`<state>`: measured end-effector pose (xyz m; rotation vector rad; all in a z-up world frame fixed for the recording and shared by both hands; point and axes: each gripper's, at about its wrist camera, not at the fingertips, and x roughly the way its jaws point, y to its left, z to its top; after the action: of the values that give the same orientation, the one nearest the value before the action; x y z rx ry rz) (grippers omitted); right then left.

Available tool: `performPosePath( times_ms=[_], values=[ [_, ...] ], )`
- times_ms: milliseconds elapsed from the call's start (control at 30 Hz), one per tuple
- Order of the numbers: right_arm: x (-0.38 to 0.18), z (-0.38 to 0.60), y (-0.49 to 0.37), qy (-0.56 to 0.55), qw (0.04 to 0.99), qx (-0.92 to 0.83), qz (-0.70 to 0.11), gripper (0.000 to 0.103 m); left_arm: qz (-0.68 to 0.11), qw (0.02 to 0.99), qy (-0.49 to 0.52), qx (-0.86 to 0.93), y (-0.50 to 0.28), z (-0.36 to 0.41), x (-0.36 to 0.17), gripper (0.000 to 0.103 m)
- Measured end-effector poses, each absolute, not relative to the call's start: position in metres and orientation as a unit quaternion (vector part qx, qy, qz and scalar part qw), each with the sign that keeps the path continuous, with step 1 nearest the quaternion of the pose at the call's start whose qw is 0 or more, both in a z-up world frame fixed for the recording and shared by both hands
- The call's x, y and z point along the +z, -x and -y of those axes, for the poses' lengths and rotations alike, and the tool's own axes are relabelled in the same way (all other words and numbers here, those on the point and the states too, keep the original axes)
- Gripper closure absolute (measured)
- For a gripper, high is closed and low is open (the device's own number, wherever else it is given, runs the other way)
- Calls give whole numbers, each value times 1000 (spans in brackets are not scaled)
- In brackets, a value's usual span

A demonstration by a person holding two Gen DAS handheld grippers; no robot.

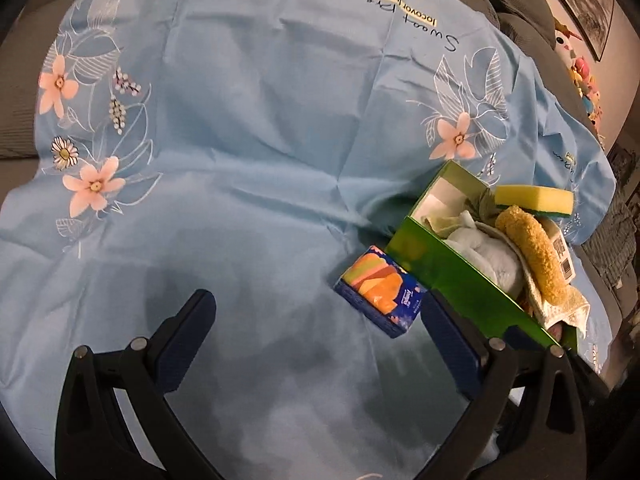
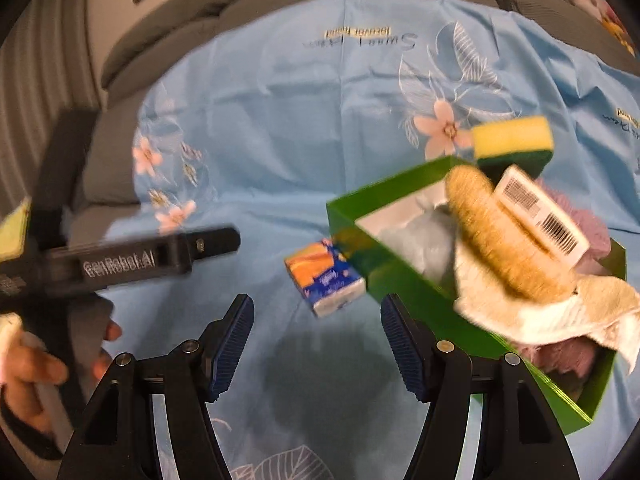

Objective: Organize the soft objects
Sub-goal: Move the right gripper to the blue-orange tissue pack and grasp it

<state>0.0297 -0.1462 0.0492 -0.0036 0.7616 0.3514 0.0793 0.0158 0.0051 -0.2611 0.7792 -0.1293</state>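
Evidently the tissue pack point(image 2: 325, 280) remained outside the green box point(image 2: 404, 280), at its nine o'clock. The right gripper point(image 2: 317, 334), jaws apart and empty, needed to straddle it squarely; the left gripper point(image 1: 320, 332) also stood apart, empty.

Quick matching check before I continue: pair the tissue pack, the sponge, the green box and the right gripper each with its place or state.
Things:
1. tissue pack
2. sponge
3. green box
4. right gripper

Places or states:
A. open, nothing between its jaws
B. on the blue cloth, outside the box, by its corner
C. heaped with soft things
D. at the box's far end, yellow side up

Pairs: 1-B, 2-D, 3-C, 4-A
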Motion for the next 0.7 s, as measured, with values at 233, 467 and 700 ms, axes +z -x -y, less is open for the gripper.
performPosePath(
  times_ms=[233,467,700],
  values=[
    [37,147,-41,-22,908,127,-399,36,-378,914,128,-74,-83,-15,4,1],
    [31,144,-47,-39,904,102,-414,36,-388,910,122,-84,-85,-11,0,1],
    [25,138,-54,-45,899,96,-424,36,-398,903,128,-103,-95,-12,-3,1]
  ],
)
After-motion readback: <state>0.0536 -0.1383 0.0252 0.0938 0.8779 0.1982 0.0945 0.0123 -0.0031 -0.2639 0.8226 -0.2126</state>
